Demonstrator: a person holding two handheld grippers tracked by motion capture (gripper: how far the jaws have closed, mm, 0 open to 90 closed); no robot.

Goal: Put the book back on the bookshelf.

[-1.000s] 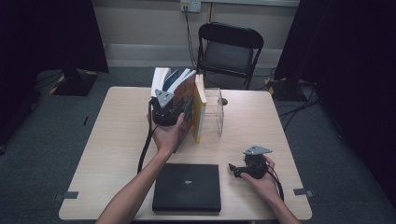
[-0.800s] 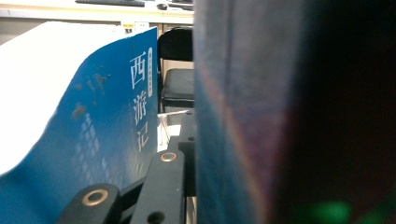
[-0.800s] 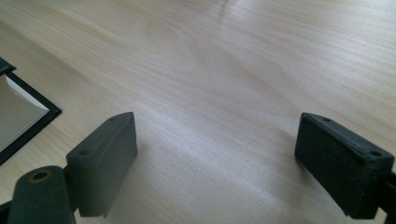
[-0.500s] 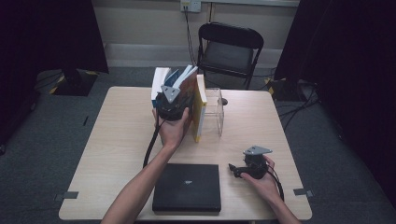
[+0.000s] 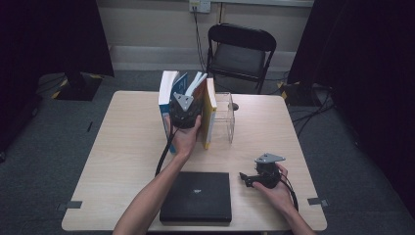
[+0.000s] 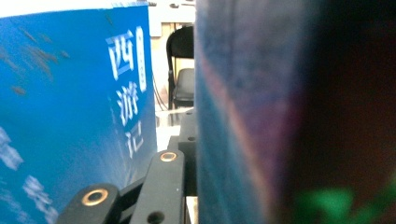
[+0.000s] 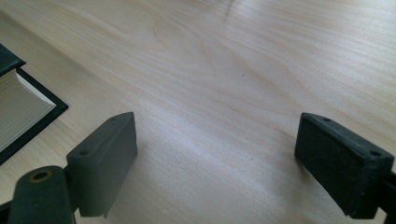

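Observation:
Several books stand upright in a row at the table's far middle, beside a clear acrylic rack [image 5: 225,117]. My left gripper [image 5: 185,110] is pushed in among them, shut on a thick dark-covered book [image 6: 261,116] that is blurred and very close in the left gripper view. A blue book with white characters [image 6: 74,93] stands just left of the jaws. A yellow-edged book [image 5: 209,112] leans on the rack side. My right gripper [image 5: 247,178] rests low over the wood near the front right, jaws wide open with nothing between them.
A black hardcover book [image 5: 195,196] lies flat at the table's front edge, and its corner [image 7: 18,112] is just left of the right jaws. A black folding chair [image 5: 240,49] stands behind the table [image 5: 122,147].
My left hand has carried its book to the right and slightly down, closer to the yellow-edged book. The right hand has stayed put.

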